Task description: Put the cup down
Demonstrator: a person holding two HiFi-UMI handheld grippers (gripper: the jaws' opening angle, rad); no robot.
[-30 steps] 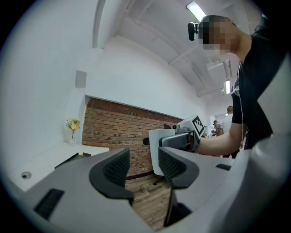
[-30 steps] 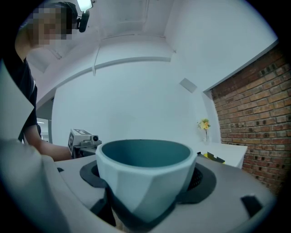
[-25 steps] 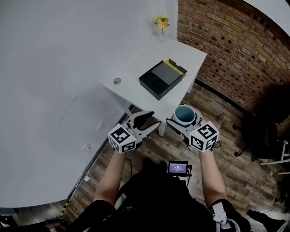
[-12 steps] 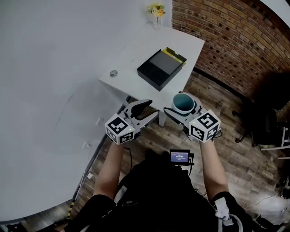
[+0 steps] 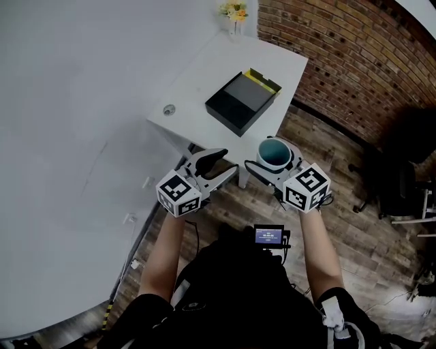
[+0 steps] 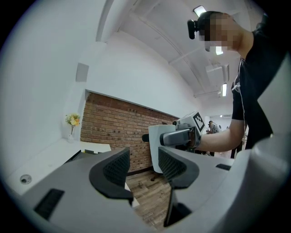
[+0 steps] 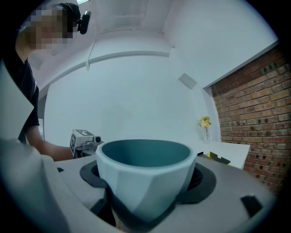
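Grey jaws of the right gripper stand wide and clamp the sides of the cup, pale outside and teal within, holding it upright with its mouth up. The cup hangs in the air over the wooden floor, just off the near end of the white table. Beside it the left gripper is held level, jaws apart with nothing between them. Farther along the table lie a black box and a small vase of flowers beside the brick wall.
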